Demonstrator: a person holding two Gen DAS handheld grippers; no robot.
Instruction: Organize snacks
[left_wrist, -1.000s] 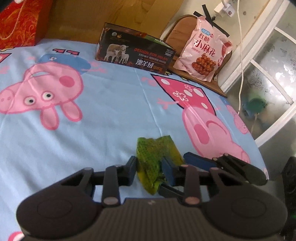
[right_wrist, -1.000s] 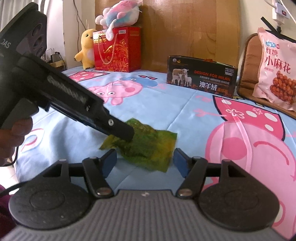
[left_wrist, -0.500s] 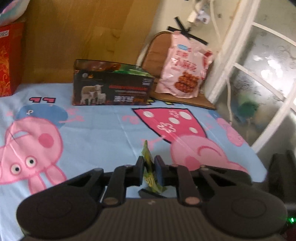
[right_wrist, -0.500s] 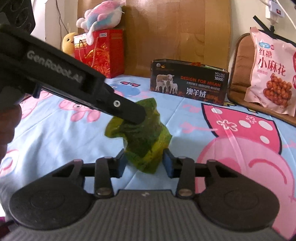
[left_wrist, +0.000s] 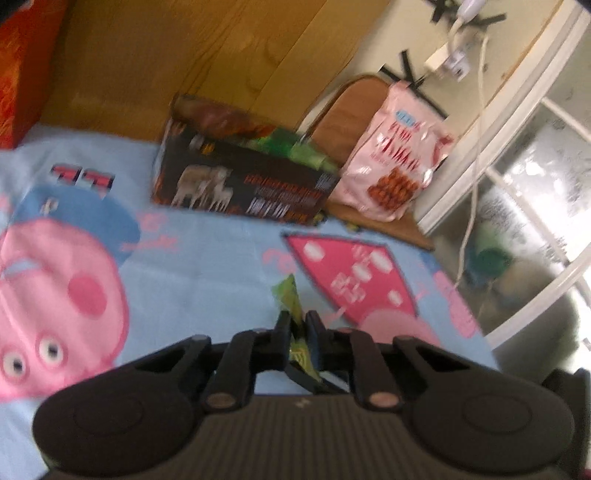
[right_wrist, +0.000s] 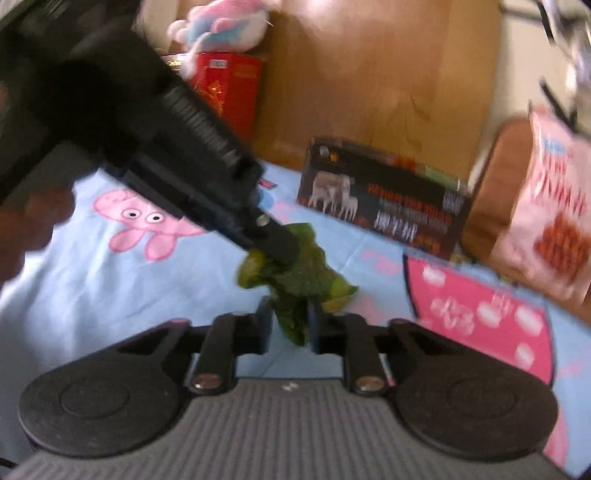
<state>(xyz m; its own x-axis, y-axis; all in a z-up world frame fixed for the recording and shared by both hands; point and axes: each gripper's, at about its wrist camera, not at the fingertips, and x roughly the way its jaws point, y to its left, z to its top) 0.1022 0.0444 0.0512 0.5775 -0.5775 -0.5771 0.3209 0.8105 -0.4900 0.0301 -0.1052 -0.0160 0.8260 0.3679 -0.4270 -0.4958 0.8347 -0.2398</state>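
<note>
Both the left gripper (left_wrist: 298, 325) and the right gripper (right_wrist: 289, 321) were clamped on the green snack packet (right_wrist: 295, 269); bare bedsheet (left_wrist: 207, 266) stretched ahead to the dark box (left_wrist: 243, 184).

The snack packet (right_wrist: 295, 273) is mottled green with yellow edges. The sheet (left_wrist: 207, 258) is light blue, printed with pink cartoon pigs and a red dress dotted with white. The box (left_wrist: 240, 184) is black, with pale sheep and red and white lettering. The bag (left_wrist: 395, 162) is pink with red characters and orange-brown pieces pictured. The gift box (right_wrist: 229, 88) is red; the plush toy (right_wrist: 221, 26) is pink, white and blue. Both grippers (left_wrist: 299, 328) (right_wrist: 290, 325) are black.
</note>
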